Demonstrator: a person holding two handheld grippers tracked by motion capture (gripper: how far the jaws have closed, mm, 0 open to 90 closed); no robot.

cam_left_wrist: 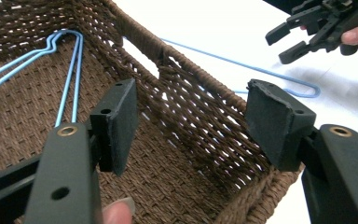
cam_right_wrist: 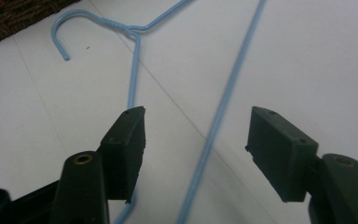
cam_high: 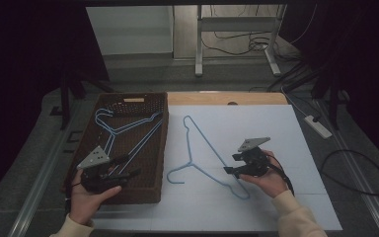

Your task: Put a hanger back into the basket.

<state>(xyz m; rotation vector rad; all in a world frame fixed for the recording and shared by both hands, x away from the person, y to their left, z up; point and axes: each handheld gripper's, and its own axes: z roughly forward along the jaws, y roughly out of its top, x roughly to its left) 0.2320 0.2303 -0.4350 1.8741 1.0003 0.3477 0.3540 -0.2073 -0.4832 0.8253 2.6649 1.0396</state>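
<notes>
I count 2 blue hangers (cam_high: 128, 129) in the basket (cam_high: 163, 148) at the bench's left edge and 1 hanger (cam_high: 202, 148) mid-bench. Left gripper (cam_high: 133, 166) gapes wide, empty, over the basket. Right gripper (cam_high: 229, 163) stands wide, straddling the hanger's wire, gripping nothing.

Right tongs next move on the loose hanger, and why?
Probably lower and close on the wire: the right tongs stand open astride the blue hanger's long wire on the white board, pads apart from it.
</notes>
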